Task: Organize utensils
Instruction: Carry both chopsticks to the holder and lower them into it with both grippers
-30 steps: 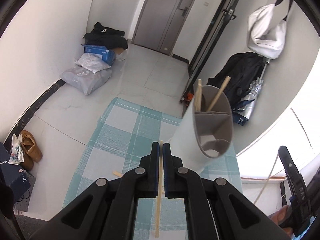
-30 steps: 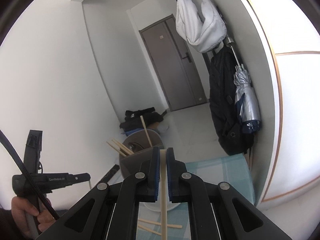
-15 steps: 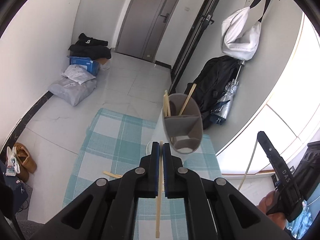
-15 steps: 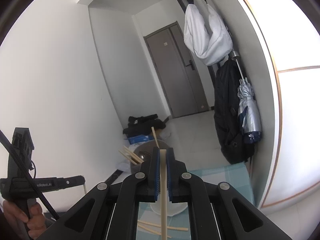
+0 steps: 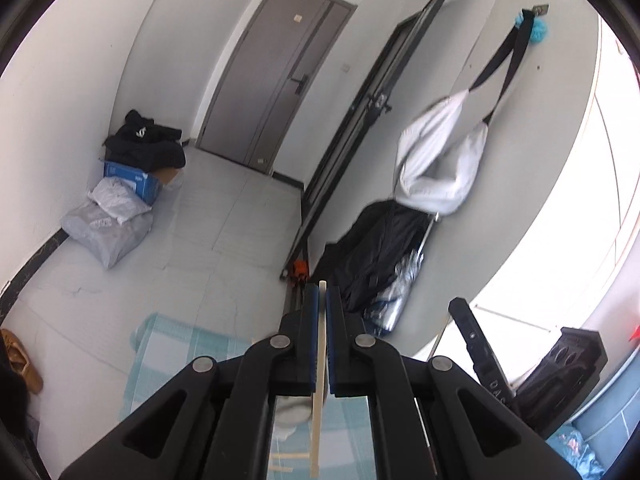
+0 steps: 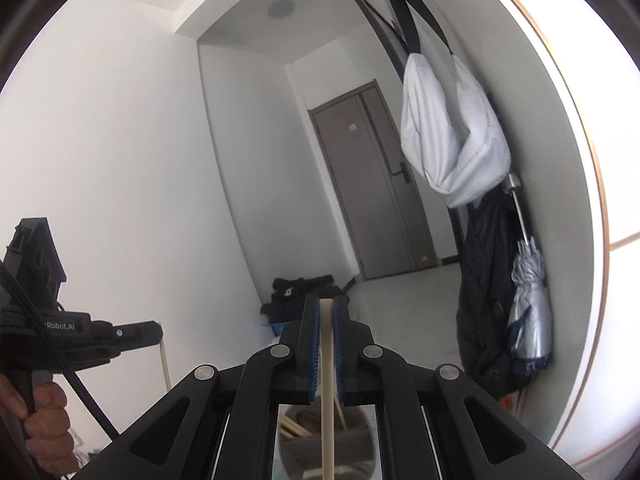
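Note:
My left gripper [image 5: 322, 294] is shut on a pale wooden chopstick [image 5: 318, 400] that runs down between the blue pads. My right gripper [image 6: 326, 306] is shut on another chopstick [image 6: 327, 392], held upright. The grey utensil holder [image 6: 328, 440] with several chopsticks in it shows only below the right gripper, mostly hidden by the jaws. The holder's white base [image 5: 292, 412] peeks out under the left gripper. Loose chopsticks [image 5: 288, 458] lie on the checked cloth [image 5: 172, 352]. The left gripper also shows from the side in the right wrist view [image 6: 156, 332].
A grey door [image 5: 276, 80], bags and a blue box [image 5: 128, 184] on the floor at the left, a white bag [image 5: 440, 168] and dark coat [image 5: 376, 256] hanging on the right wall, a folded umbrella [image 6: 528, 304], a shoe [image 5: 20, 360] at the left edge.
Both grippers have risen and tilted up. The utensil holder has dropped out of the left wrist view and below the jaws of the right one. Both still hold their chopsticks.

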`<state>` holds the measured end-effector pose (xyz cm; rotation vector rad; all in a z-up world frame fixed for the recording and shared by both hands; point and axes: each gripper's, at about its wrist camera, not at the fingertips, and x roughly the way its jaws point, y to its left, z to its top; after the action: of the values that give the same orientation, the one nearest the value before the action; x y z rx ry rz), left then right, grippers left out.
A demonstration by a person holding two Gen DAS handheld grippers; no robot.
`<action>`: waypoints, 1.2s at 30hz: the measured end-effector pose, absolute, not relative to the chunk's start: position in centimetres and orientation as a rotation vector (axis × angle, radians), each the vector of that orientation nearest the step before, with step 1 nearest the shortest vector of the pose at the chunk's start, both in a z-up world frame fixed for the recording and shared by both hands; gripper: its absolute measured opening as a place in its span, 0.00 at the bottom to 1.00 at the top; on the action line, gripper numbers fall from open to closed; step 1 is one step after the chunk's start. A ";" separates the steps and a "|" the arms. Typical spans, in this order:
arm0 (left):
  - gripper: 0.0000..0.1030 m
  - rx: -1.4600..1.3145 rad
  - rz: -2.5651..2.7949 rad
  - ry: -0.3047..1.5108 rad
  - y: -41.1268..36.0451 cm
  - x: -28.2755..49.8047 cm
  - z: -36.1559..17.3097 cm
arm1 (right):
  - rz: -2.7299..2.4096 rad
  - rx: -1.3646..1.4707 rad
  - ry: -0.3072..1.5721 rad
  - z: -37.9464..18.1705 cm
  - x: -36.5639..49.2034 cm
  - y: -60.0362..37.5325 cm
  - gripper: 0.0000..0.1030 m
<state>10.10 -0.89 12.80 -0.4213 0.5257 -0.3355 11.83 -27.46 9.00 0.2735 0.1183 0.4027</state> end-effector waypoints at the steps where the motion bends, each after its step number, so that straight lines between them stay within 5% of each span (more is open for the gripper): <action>1: 0.00 -0.433 -0.339 0.510 -0.9 10.9 13.4 | 0.405 0.269 0.106 9.4 12.5 -27.3 0.06; 17: 0.00 -0.400 -0.249 0.397 -1.2 17.9 10.6 | 0.404 0.283 0.064 7.7 22.8 -23.8 0.06; 36: 0.00 -0.301 -0.276 0.430 -3.2 18.7 7.6 | 0.401 0.237 0.078 4.0 24.0 -22.9 0.06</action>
<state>18.67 -3.21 7.59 -0.3005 0.4298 -0.2756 24.00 -22.88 4.05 0.2371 0.0781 0.4012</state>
